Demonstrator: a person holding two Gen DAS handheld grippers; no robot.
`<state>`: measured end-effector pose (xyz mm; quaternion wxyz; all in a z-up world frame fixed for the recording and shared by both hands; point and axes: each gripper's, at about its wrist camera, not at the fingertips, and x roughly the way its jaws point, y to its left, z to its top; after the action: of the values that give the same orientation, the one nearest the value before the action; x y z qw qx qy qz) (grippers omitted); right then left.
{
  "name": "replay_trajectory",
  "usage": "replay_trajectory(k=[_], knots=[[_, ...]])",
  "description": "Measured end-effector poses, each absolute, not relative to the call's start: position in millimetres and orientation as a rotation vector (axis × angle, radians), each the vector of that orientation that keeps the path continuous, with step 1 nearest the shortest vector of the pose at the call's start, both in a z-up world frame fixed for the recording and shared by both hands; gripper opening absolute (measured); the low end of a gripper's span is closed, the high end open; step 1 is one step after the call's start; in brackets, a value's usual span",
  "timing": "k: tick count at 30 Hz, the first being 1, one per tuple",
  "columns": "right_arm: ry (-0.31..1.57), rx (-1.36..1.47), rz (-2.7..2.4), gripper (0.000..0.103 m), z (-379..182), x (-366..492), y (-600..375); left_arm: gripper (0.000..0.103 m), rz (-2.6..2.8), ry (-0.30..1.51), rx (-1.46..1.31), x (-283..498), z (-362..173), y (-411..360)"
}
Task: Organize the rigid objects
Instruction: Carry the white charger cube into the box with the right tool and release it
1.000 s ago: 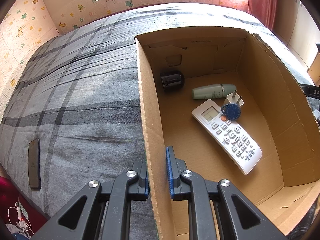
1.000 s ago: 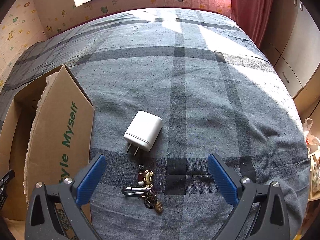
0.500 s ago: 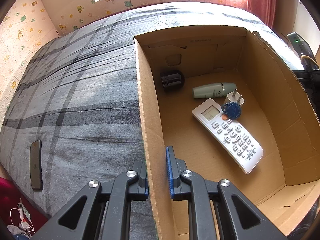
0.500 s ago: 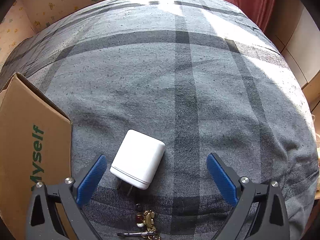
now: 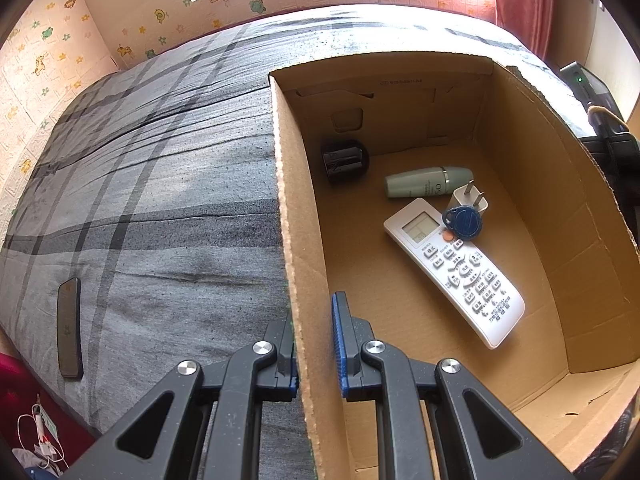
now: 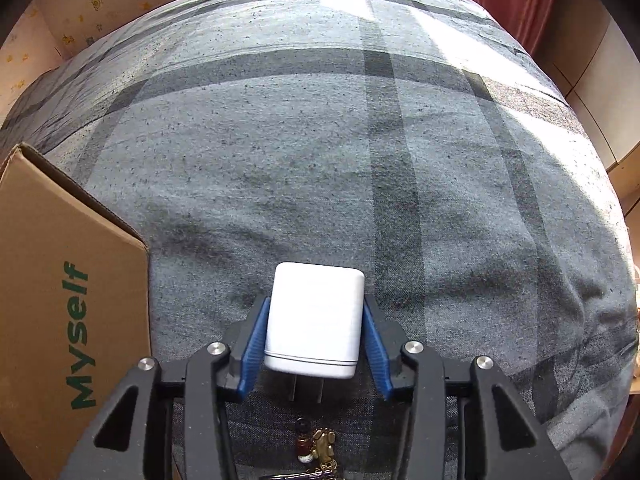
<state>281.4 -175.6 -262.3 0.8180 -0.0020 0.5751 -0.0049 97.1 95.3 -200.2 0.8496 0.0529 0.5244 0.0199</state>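
- Right gripper [image 6: 314,344]: blue fingers [image 6: 253,344] pressed against both flanks of the white charger plug [image 6: 314,320], prongs pointing back toward the camera. Plug appears clamped, at or just above the bed [image 6: 360,160].
- Left gripper [image 5: 313,350]: fingers closed on the near side wall of the cardboard box [image 5: 296,240], one finger inside, one outside. Judged a steadying hold so the box stays put on soft bedding.
- Box contents: AC remote [image 5: 456,268], blue key fob [image 5: 462,222], second white plug [image 5: 468,200], pale green tube [image 5: 428,182], black round object [image 5: 344,160].
- Keychain [image 6: 316,444] lies just behind the plug, unsorted.
- Surface: grey plaid bedspread; phone [image 5: 69,332] near its edge. Cartoon wallpaper, red curtain [image 5: 524,0].
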Motion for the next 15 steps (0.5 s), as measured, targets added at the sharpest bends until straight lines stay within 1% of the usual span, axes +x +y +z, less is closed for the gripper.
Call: replay_trajectory(k=[15], knots=[[1.177, -0.024, 0.029, 0.047, -222, 256, -175, 0.014, 0.039, 1.101, 0.107, 97, -202, 95]])
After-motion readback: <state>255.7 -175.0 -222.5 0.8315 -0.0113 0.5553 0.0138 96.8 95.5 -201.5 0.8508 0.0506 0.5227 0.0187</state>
